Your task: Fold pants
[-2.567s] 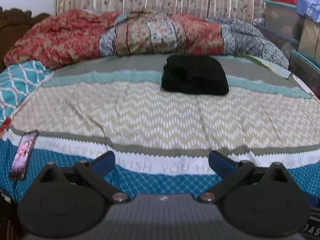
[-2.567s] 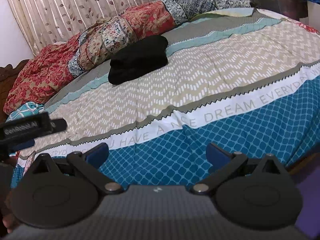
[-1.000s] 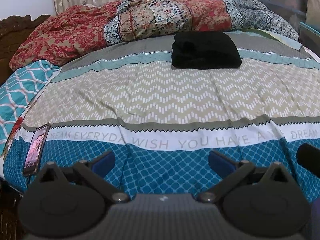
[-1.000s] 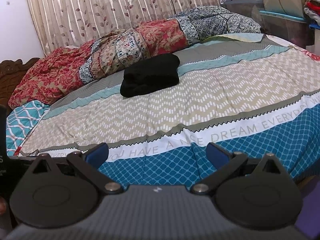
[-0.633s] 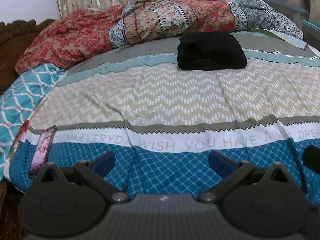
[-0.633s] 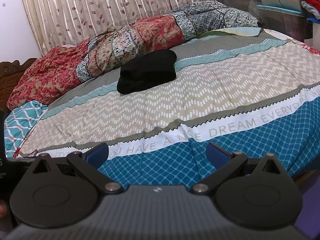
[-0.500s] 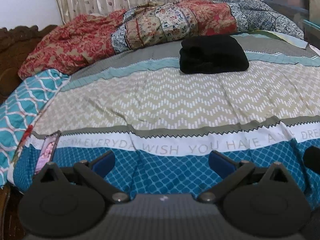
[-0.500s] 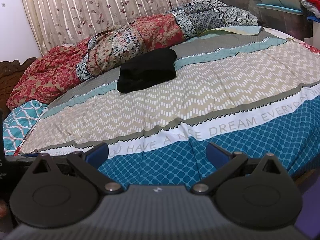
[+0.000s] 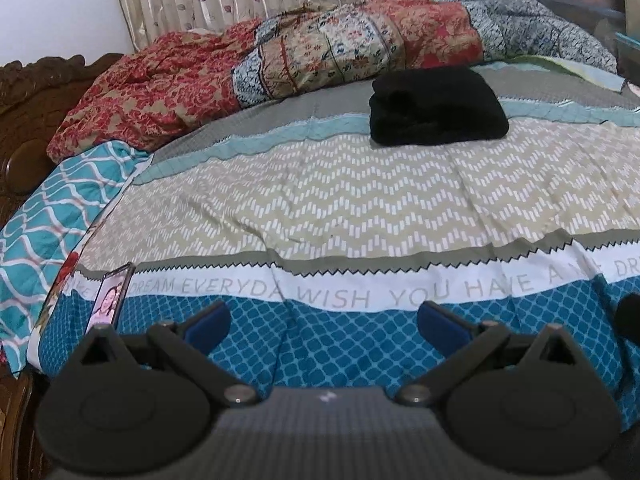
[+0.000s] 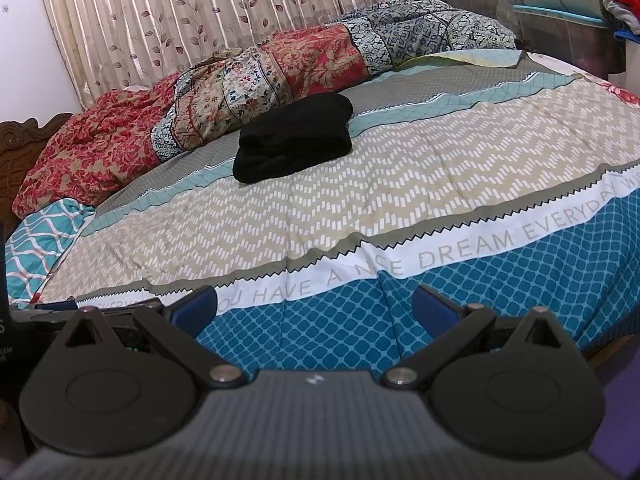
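The black pants (image 9: 438,107) lie folded into a thick bundle far ahead of both your tools, on the bedspread (image 9: 340,208) where the grey and pale teal bands meet the beige zigzag band. From your left gripper (image 9: 323,322) they sit ahead and to the right; from your right gripper (image 10: 316,306) they sit ahead and a little to the left (image 10: 294,138). Neither tool touches them; both are well apart from the bundle.

Your left gripper's blue fingers (image 9: 208,322) are spread wide with nothing between them, held over the blue lattice band at the near edge of the bed. Your right gripper is likewise spread and empty, its blue fingers (image 10: 434,306) above the same blue band, just short of the white lettered stripe (image 10: 440,258).

Just beyond the pants a rumpled red and floral quilt (image 9: 320,52) runs along the far side of the bed, with a leaf-patterned curtain (image 10: 200,12) behind it. Near your left gripper's left finger a phone (image 9: 110,298) with a lit screen lies on the bedspread. Further left is a teal lattice pillow (image 9: 48,216) and a carved wooden headboard (image 9: 28,100).
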Demonstrator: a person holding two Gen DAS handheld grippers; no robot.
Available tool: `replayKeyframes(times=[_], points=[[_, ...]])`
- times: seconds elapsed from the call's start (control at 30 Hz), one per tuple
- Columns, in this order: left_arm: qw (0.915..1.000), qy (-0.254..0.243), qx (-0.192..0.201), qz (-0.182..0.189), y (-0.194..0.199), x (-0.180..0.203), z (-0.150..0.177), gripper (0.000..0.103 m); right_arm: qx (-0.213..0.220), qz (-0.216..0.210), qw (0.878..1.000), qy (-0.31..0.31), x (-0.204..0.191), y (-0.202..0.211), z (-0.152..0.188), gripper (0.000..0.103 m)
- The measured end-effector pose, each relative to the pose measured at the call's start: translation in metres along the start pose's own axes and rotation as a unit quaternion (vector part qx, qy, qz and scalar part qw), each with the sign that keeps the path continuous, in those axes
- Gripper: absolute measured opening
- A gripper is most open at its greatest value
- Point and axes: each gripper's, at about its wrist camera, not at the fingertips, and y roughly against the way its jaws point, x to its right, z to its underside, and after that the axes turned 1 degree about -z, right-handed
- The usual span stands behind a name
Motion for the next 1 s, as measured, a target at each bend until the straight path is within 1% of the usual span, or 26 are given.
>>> replayKeyframes(times=[0.4, 1.0], points=[[0.9988, 0.008, -0.039, 0.028, -0.008, -0.001, 0.002, 0.103, -0.007, 0.0, 1.0, 0.001, 0.001, -0.004, 0.0, 0.103], [0.9966, 0.007, -0.069, 0.045, -0.02, 0.002, 0.006, 0.103, -0.017, 0.0, 1.0, -0.006, 0.004, -0.007, 0.001, 0.103]])
